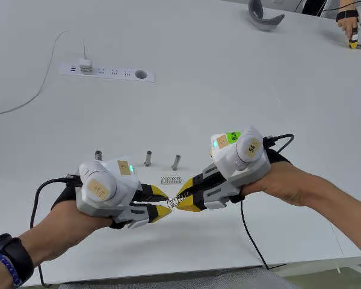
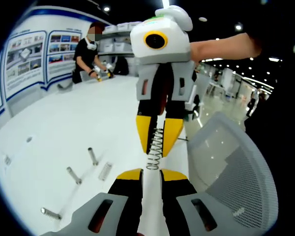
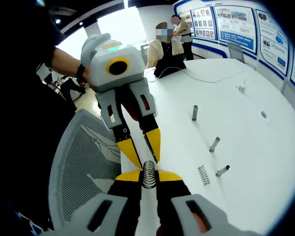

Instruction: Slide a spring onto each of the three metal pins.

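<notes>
Both left tongs (image 1: 160, 202), right tongs (image 1: 186, 197) pinch spring (image 2: 155, 147) above white table (image 1: 198, 90); posters (image 2: 39, 49) behind

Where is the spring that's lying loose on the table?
In the head view, the loose spring lies flat on the white table, just on the person's side of the rightmost pin of the three standing there.

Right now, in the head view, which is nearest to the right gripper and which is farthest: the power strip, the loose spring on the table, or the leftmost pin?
1. Loose spring, lying on the table just beyond the tips of the right gripper.
2. Leftmost pin, standing further off to the left.
3. Power strip, far back on the left.
</notes>
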A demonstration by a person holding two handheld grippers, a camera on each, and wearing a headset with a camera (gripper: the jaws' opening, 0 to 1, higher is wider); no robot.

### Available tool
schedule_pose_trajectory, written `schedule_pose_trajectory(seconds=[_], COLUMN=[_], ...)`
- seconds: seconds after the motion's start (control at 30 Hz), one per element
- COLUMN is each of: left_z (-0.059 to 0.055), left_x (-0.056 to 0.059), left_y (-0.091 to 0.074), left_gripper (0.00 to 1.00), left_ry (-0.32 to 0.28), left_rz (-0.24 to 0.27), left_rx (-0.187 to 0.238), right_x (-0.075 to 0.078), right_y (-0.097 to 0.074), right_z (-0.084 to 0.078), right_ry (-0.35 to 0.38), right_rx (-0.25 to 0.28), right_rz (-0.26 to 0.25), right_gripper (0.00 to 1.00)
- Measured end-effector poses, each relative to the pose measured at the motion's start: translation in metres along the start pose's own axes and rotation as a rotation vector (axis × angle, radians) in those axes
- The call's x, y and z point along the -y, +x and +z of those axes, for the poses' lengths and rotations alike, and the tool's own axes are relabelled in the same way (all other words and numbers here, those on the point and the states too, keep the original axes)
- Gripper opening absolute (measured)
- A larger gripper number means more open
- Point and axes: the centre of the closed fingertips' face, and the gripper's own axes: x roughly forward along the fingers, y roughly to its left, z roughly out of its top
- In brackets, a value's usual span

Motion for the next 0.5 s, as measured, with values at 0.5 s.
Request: schedule_pose_trajectory(seconds=[0.5], left_z=[-0.008], left_x=[-0.016], left_y=[-0.008], left_gripper=[0.16], left_ry=[-0.067], left_rz=[0.072], left_rx=[0.019], right_x=[0.025], right_y=[0.004], right_z=[-0.009], right_ry=[0.036], right_rx=[-0.034], right_rz=[-0.068], right_gripper=[0.12])
